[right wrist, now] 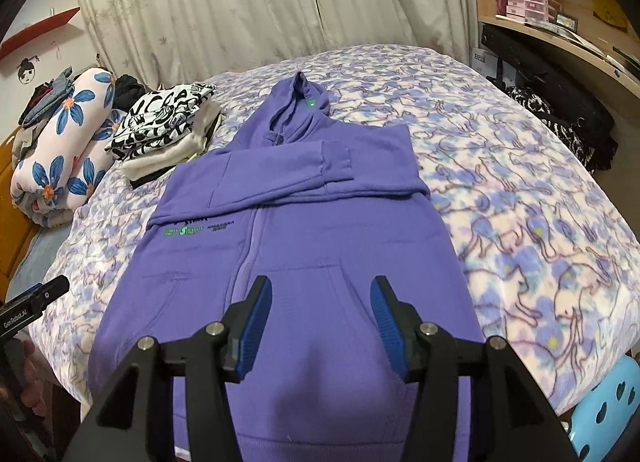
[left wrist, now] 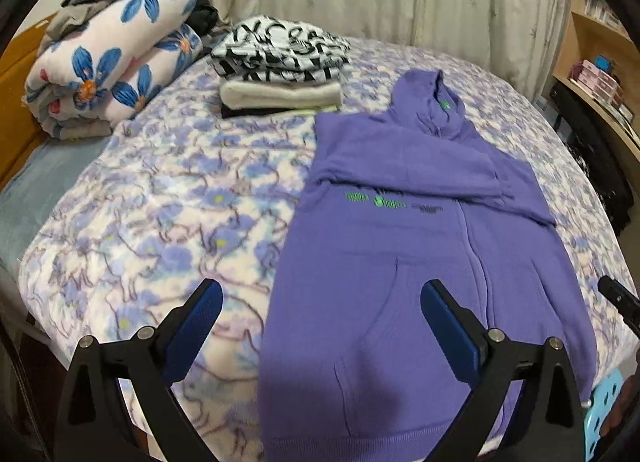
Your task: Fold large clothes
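Note:
A purple zip hoodie (left wrist: 400, 246) lies flat, front up, on the bed, hood toward the far end and both sleeves folded across the chest; it also shows in the right wrist view (right wrist: 304, 230). My left gripper (left wrist: 322, 294) is open and empty, above the hoodie's near left edge by the hem. My right gripper (right wrist: 321, 294) is open and empty, above the hoodie's front pocket. The right gripper's tip shows at the right edge of the left wrist view (left wrist: 618, 298), and the left gripper's tip shows at the left edge of the right wrist view (right wrist: 36, 302).
The bed has a purple flowered blanket (left wrist: 160, 198). A stack of folded clothes (left wrist: 280, 70) sits at the far left of the hoodie, beside a rolled flower-print quilt (left wrist: 112, 62). Curtains hang behind. A desk with shelves (right wrist: 560, 34) stands right. A blue stool (right wrist: 608, 414) is near the bed's corner.

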